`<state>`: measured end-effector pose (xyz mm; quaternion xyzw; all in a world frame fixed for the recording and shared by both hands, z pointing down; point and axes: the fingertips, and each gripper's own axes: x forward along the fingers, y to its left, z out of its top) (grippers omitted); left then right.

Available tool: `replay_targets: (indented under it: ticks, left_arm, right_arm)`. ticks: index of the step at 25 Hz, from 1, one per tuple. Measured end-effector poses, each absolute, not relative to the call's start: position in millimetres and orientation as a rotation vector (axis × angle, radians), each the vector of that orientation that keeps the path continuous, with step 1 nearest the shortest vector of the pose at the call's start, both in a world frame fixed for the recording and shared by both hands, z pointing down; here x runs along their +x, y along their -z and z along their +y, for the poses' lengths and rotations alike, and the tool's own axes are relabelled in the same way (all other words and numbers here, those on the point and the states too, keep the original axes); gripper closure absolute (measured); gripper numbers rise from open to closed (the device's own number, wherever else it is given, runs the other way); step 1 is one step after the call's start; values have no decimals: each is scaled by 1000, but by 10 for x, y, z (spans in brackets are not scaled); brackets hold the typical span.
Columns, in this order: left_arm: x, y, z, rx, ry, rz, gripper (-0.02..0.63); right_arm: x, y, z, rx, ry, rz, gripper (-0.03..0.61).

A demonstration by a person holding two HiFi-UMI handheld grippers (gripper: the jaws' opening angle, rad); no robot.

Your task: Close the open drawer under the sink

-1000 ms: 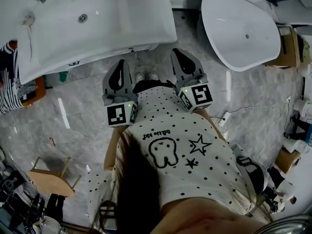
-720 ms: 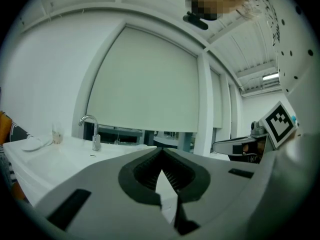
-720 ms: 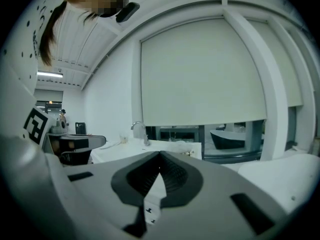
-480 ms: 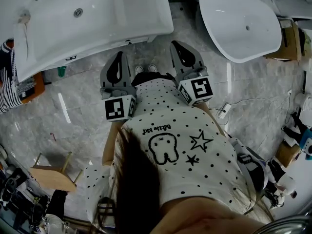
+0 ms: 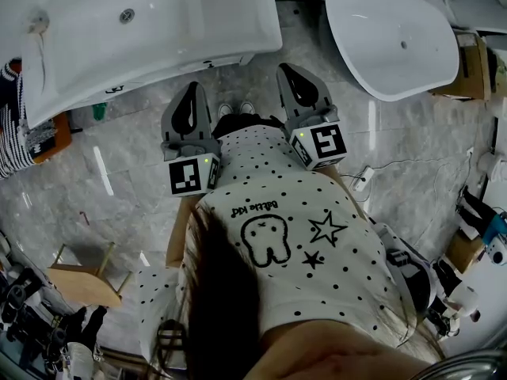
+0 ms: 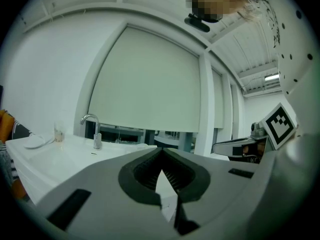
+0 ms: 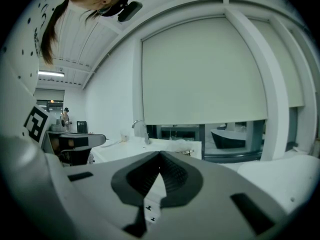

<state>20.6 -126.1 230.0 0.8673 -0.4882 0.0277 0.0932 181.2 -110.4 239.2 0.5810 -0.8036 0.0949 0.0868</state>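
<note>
Sink (image 5: 198,14) and tub (image 5: 388,38) have slid a touch up the head view since a sec ago; left gripper (image 5: 192,93) and right gripper (image 5: 285,71) sit much as they did. Drawer itself is hidden: the basin overhangs it from above, and only a thin white strip w/ dark marks shows under the front rim, so open or shut can't be told. Both hands are covered by the dotted shirt (image 5: 277,236) and the marker cubes. Grippers are held close in at either side of the torso, parallel, pointing fwd toward the sink and roughly level (tipped slightly down), clear of its front edge. Each gripper's jaws are fully closed, tips meeting, nothing btwn them. Drawer's place: under the sink, ahead and left of the left gripper — upper left of the head view.
</note>
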Motion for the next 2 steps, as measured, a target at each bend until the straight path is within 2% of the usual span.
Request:
replay_targets:
  ticks: [2]
  left_arm:
    - [196,-2287,-1231,2573,-85,-1449,607]
  right_arm:
    - [1803,-2381,-1076,1730,-285,-2396,566]
